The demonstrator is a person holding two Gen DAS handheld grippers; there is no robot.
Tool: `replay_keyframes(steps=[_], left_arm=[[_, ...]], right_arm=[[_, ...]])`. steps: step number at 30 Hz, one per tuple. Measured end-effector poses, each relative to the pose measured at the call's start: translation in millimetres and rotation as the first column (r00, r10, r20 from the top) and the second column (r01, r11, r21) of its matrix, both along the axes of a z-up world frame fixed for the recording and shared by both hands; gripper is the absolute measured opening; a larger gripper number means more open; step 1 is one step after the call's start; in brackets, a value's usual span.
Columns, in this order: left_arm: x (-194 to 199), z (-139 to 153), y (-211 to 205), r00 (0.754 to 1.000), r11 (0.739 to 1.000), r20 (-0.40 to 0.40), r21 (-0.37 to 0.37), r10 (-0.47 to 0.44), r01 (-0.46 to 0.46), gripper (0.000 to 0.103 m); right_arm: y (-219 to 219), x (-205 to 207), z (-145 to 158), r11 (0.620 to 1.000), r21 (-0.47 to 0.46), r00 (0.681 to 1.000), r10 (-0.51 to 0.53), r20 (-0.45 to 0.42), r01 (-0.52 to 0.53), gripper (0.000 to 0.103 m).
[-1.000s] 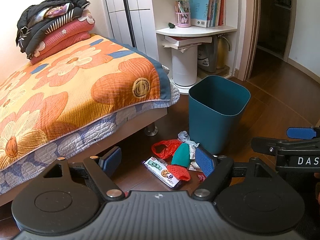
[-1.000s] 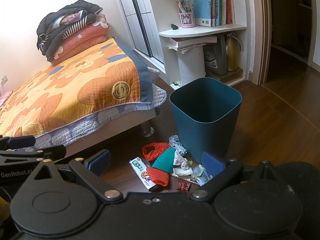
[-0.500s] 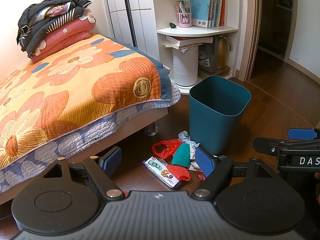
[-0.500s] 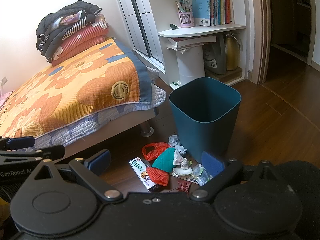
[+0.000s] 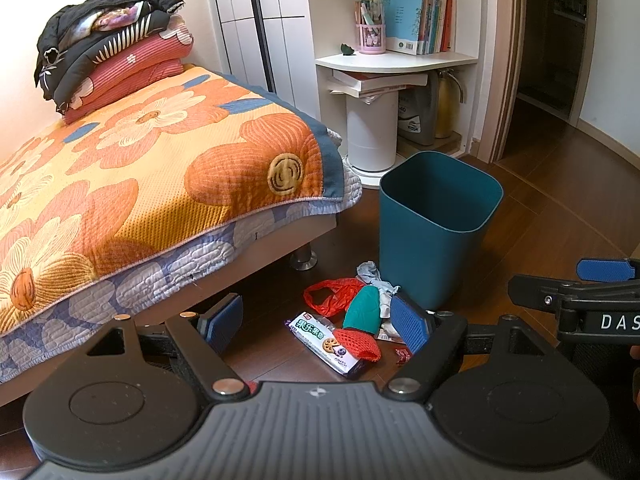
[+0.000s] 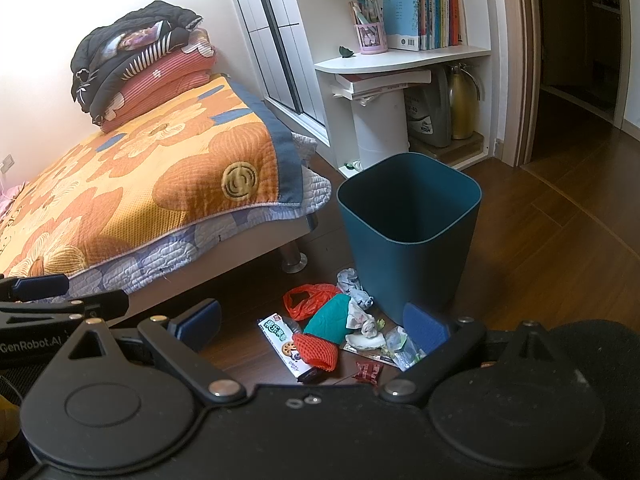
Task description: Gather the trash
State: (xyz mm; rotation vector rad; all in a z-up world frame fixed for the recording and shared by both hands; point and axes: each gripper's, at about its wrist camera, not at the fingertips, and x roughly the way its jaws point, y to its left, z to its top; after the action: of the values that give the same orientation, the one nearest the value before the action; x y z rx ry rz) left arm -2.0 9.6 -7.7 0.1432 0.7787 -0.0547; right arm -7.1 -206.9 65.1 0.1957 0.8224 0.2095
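Barely moved since before: left gripper (image 5: 318,322) and right gripper (image 6: 314,326) agape, empty; trash pile (image 6: 340,328) at twelve o'clock, uncollected.

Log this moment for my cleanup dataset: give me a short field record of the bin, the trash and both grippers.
bin: teal bin, upright on the wood floor, nothing visible inside
trash: pile on the floor by the bin's base and the bed
items: biscuit wrapper, red mesh sleeve, teal piece, red plastic bag, crumpled tissue, small red wrapper
left gripper: open, empty, above the pile
right gripper: open, empty, above the pile
progress: nothing picked up yet
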Motion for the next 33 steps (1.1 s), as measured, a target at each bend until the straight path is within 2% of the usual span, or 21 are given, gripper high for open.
replay_keyframes(steps=[15, 21, 26, 30, 31, 33], left_arm=[[0, -5, 0, 1.000, 1.000, -0.012, -0.010, 0.002, -0.002, 0.081], [6, -10, -1, 0.999, 1.000, -0.050, -0.031, 0.002, -0.004, 0.081], [23, -12, -2, 0.993, 0.998, -0.119, -0.068, 0.000, -0.008, 0.081], [51, -20, -5, 0.985, 0.995, -0.174, -0.095, 0.005, -0.022, 0.081], [61, -21, -7, 0.985, 0.996, -0.173, -0.088, 0.005, -0.020, 0.081], [79, -27, -13, 0.986, 0.998, -0.164, -0.065, 0.001, -0.012, 0.081]], right_arm=[[-1, 0, 0, 1.000, 0.006, 1.000, 0.000, -0.005, 0.000, 0.098], [-2, -3, 8, 0.997, 0.077, 0.999, -0.001, -0.037, 0.004, 0.098], [0, -2, 7, 0.996, 0.045, 0.997, 0.077, -0.002, -0.076, 0.098], [-18, 27, 2, 0.995, 0.094, 0.999, 0.043, -0.033, -0.040, 0.098], [-22, 34, 2, 0.996, 0.084, 0.999, 0.030, -0.016, -0.029, 0.098], [-28, 52, 4, 1.000, 0.007, 0.999, 0.007, 0.036, -0.008, 0.099]])
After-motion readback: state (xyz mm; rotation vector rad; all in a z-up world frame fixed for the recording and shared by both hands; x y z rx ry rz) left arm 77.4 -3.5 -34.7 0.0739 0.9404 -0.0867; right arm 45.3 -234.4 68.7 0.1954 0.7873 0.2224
